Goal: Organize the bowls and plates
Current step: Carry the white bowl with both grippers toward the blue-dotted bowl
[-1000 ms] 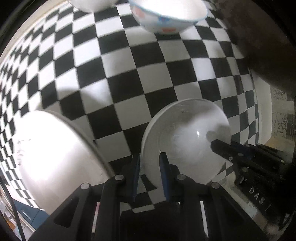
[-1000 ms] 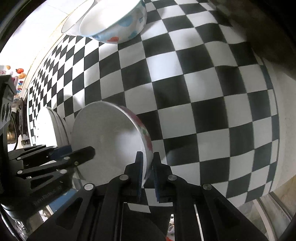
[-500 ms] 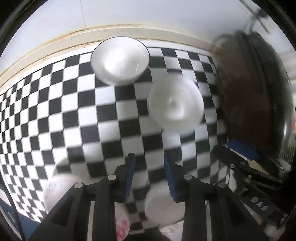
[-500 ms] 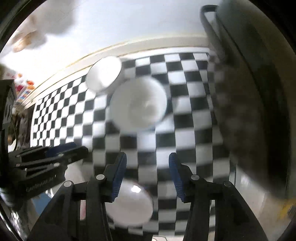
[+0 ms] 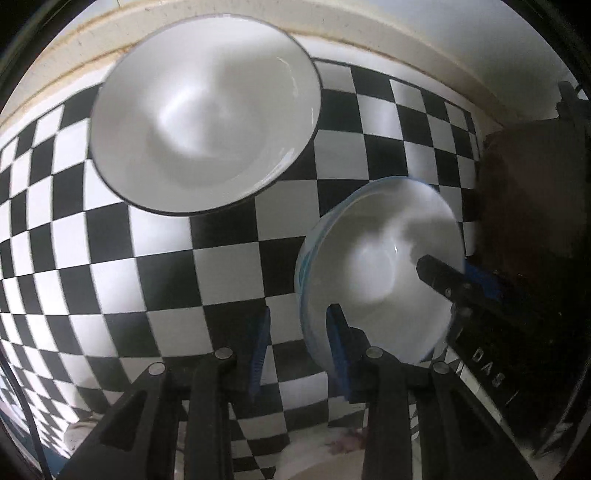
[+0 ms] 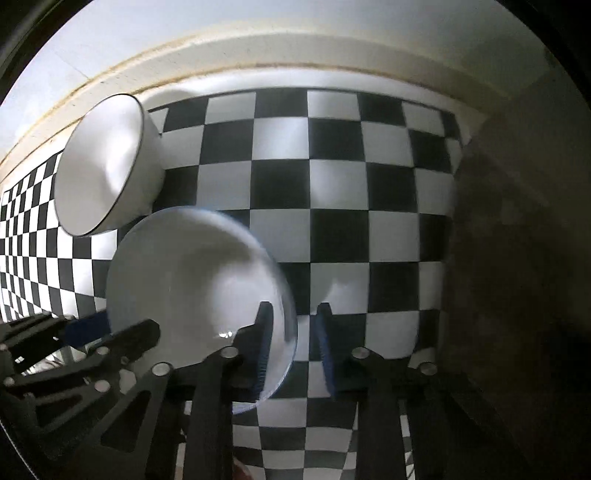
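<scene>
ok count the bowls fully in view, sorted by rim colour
glossy white bowl with a dark rim: 1
glossy white bowl with a blue rim: 1
total: 2

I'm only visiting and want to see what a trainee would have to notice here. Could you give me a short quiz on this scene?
1. Fill in: the left gripper and the right gripper each have the rim of the ___ between their fingers.
2. True or false: the dark-rimmed bowl stands nearer the wall than its neighbour does.
3. The cloth under the bowls is: A striped, B black-and-white chequered, C plain.

Key
1. The blue-rimmed bowl. Neither gripper's pads press on it yet. The left jaws have just been opening and the right jaws have just been closing.
2. True.
3. B.
</scene>
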